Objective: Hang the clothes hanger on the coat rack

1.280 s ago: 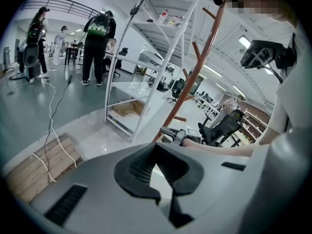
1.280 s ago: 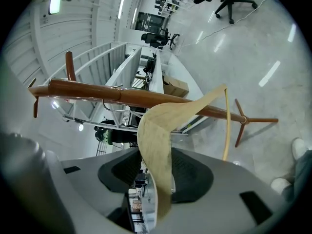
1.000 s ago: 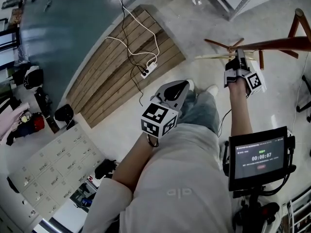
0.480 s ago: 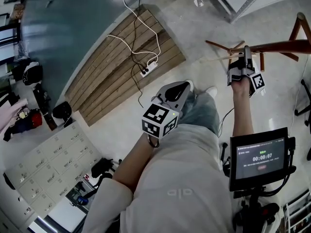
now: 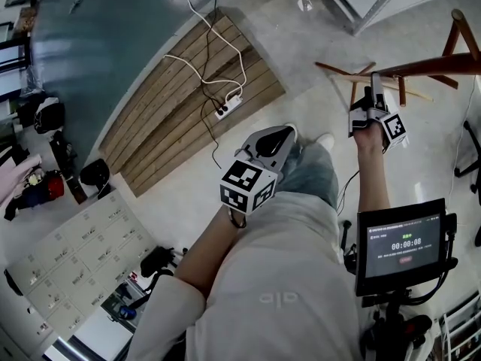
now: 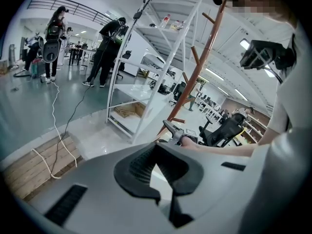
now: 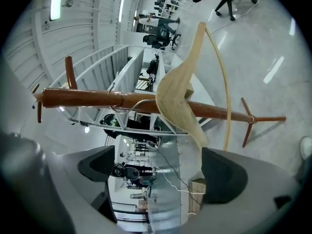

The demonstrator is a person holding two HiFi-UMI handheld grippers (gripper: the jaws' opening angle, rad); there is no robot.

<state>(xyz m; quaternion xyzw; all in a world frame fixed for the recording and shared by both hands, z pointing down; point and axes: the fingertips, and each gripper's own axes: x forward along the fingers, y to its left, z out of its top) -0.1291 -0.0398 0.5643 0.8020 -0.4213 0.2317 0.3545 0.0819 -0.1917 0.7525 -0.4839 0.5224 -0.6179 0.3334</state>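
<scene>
Now the hanger (image 7: 178, 94), pale wood, hangs on the rack (image 7: 87, 99), its wire hook (image 7: 130, 103) curled against the red-brown pole. The right gripper (image 7: 161, 172) sits just below it, jaws opening and standing wide apart. Nothing is pressed between them, and the hanger's lower tip ends just beside the right-hand jaw without touching it. In the head view this gripper (image 5: 373, 102) points at the rack (image 5: 428, 66). The left gripper (image 6: 160, 147) is held low over the person's lap, well apart from the rack, its jaws together and holding nothing. A screen (image 5: 398, 243) stands at the person's right.
</scene>
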